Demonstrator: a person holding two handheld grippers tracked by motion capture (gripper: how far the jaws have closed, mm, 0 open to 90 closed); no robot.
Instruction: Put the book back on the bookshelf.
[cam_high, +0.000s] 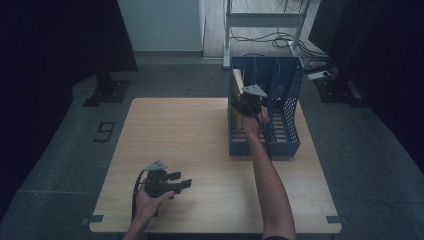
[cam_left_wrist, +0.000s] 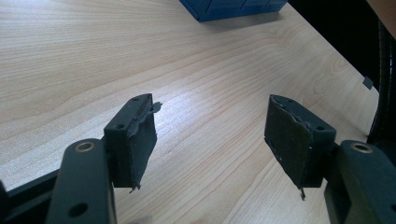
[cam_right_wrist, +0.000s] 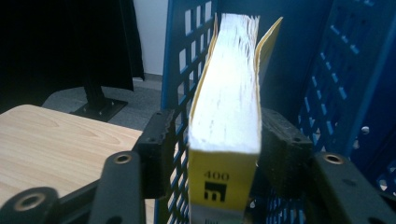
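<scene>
Yellow book (cam_right_wrist: 224, 126) stands upright in the blue file rack's (cam_high: 287, 107) left compartment, far right on the table (cam_high: 190, 140). Right gripper (cam_right_wrist: 225, 149) straddles it, half open, pads slack beside its covers. Left gripper (cam_left_wrist: 212, 140) is wide open, empty, near left.

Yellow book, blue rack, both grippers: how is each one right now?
Yellow book: standing upright in the rack's left slot, between the right gripper's jaws.
Blue rack: upright on the table, other slots look empty.
Right gripper: jaws open, a gap on the left side.
Left gripper: open, holding nothing.
</scene>
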